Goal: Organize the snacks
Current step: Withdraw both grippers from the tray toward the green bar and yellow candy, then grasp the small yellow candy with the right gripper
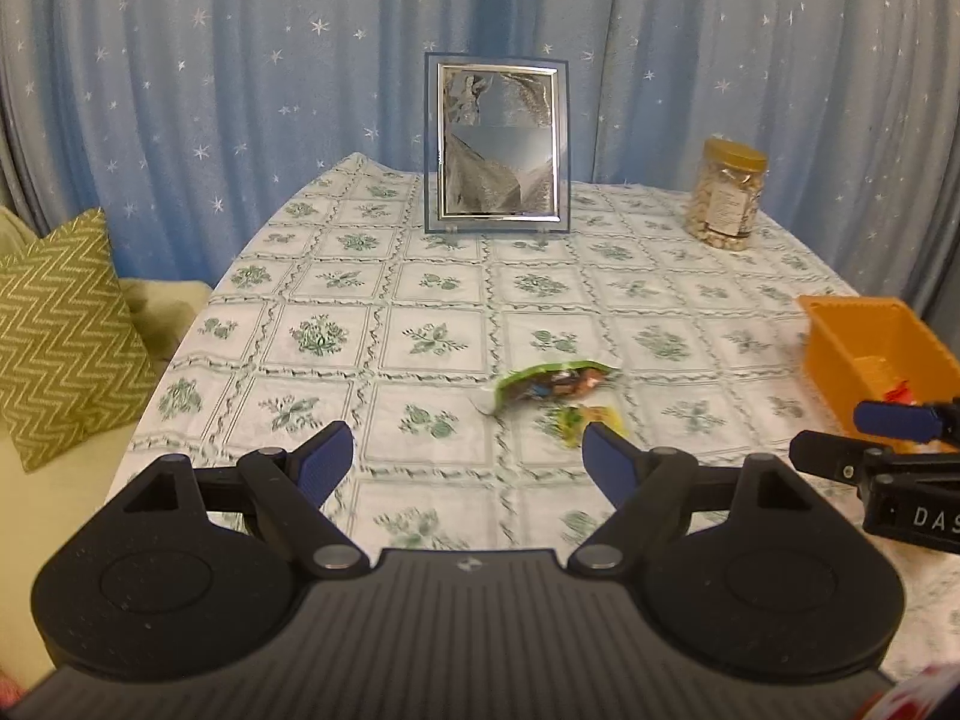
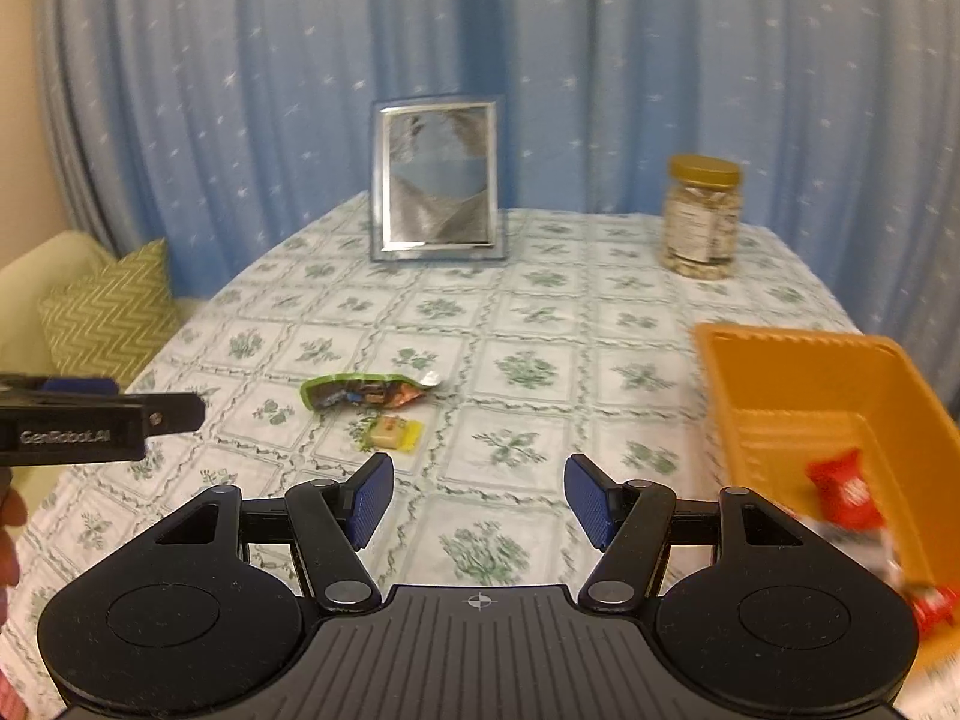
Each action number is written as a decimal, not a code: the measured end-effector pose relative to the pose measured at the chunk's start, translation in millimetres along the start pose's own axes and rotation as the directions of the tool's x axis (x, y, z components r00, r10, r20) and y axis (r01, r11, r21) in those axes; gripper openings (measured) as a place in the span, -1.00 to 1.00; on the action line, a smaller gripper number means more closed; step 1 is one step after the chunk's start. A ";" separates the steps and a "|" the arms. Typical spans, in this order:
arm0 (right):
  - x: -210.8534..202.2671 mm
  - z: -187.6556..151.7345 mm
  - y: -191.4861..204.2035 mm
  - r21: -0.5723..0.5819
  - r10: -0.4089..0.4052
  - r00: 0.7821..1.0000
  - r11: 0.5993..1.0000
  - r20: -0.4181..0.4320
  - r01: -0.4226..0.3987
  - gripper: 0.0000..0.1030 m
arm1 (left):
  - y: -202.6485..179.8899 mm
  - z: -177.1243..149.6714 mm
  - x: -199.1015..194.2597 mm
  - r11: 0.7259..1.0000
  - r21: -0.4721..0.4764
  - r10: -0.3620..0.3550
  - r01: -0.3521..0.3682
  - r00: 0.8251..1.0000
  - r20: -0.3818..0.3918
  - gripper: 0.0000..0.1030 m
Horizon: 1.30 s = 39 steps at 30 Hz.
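Snacks: green packet (image 2: pixel 360 391) and small yellow packet (image 2: pixel 393 433) lie loose mid-table, touching nothing, likely next to collect.
Bin: orange basket (image 2: pixel 780 372), right, already holds red packets (image 2: pixel 847 489).
Tongs: left gripper (image 1: pixel 467 457) and right gripper (image 2: pixel 479 495) both spread, empty.

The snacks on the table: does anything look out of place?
Yes. A green packet and a small yellow one lie loose on the tablecloth, while red packets already sit in the orange basket. Nothing looks spilled or damaged.
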State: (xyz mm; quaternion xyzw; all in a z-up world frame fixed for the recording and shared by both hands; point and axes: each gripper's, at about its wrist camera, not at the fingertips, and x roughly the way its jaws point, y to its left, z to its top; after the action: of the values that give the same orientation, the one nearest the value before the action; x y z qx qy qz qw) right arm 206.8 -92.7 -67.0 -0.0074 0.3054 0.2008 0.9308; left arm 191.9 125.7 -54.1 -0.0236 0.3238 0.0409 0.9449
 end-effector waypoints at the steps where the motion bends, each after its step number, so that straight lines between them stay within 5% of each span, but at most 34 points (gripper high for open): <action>1: 7.8 0.0 1.4 -0.018 0.006 1.000 1.000 -0.002 -0.006 0.23 | 1.2 -1.1 6.5 1.000 0.010 0.002 -0.002 1.000 0.002 0.59; 17: 116.0 1.7 15.4 -0.254 0.133 0.989 0.956 -0.058 -0.144 0.20 | 19.3 -5.4 65.6 0.999 0.016 -0.030 0.030 1.000 0.003 0.59; 21: 134.8 3.0 13.4 -0.290 0.149 0.985 0.942 -0.085 -0.167 -0.02 | 18.0 -4.1 79.2 0.998 0.046 -0.043 0.044 0.999 -0.026 0.59; 31: 157.2 0.2 18.8 -0.325 0.205 0.975 0.919 -0.088 -0.222 -0.08 | 22.3 -5.1 98.2 0.997 0.039 -0.059 0.062 0.995 -0.080 0.59; 35: 162.6 4.0 17.4 -0.284 0.220 0.972 0.929 -0.087 -0.236 -0.43 | 22.9 -6.4 101.2 0.998 0.041 -0.053 0.057 0.995 -0.089 0.59; 39: 160.4 4.6 18.1 -0.276 0.216 0.972 0.933 -0.088 -0.232 -0.53 | 23.3 -5.9 104.0 0.997 0.042 -0.056 0.060 0.995 -0.087 0.59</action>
State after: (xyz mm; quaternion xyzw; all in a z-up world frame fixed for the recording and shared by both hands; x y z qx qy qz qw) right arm 320.0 -16.3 -152.9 -0.1119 0.2981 0.3471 0.8821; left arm 268.0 154.9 -123.0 -0.0136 0.3640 0.0052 0.9313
